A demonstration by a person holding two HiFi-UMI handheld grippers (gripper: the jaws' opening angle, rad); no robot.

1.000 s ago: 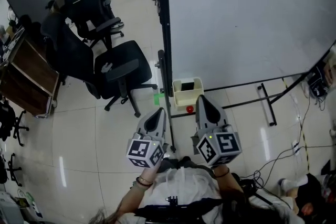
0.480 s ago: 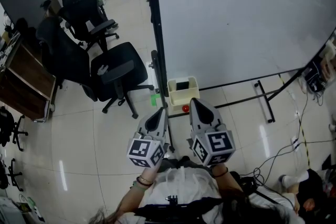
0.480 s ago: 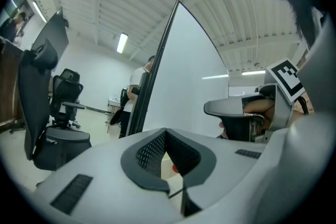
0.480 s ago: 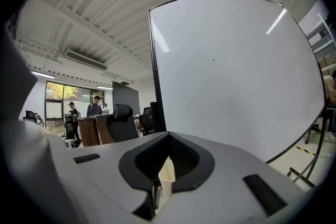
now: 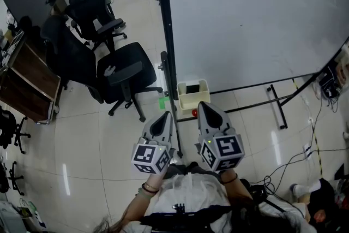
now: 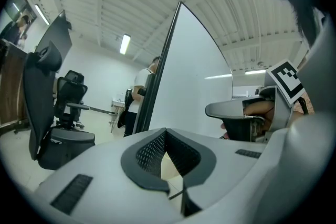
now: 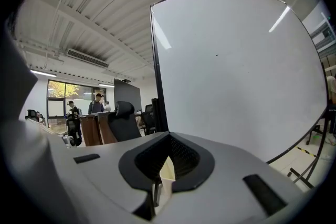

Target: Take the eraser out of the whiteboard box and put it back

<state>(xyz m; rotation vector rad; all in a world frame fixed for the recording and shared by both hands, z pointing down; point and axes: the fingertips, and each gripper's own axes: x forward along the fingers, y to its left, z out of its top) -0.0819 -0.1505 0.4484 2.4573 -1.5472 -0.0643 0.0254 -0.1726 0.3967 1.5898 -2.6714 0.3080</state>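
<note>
Not much going on since a second ago: the right gripper [image 5: 204, 106] has slid a touch closer to the left gripper [image 5: 165, 115], and the left one hasn't really budged. Both are clenched on nothing, with the jaws pressed together at the tips.

The cream whiteboard box [image 5: 194, 105] is my reference here. The eraser [image 5: 192, 88] is sitting inside it, a dark rectangle toward the far side, and neither tool is touching it. The right gripper's tip is just on the near side of the box, pointing at it. The left gripper is near it too, off to the near left. A small red round thing [image 5: 196, 113] sits right at the box's near edge. The whiteboard [image 5: 256, 19] rises behind the box, and a black office chair [image 5: 122, 71] stands well off to the box's left.
</note>
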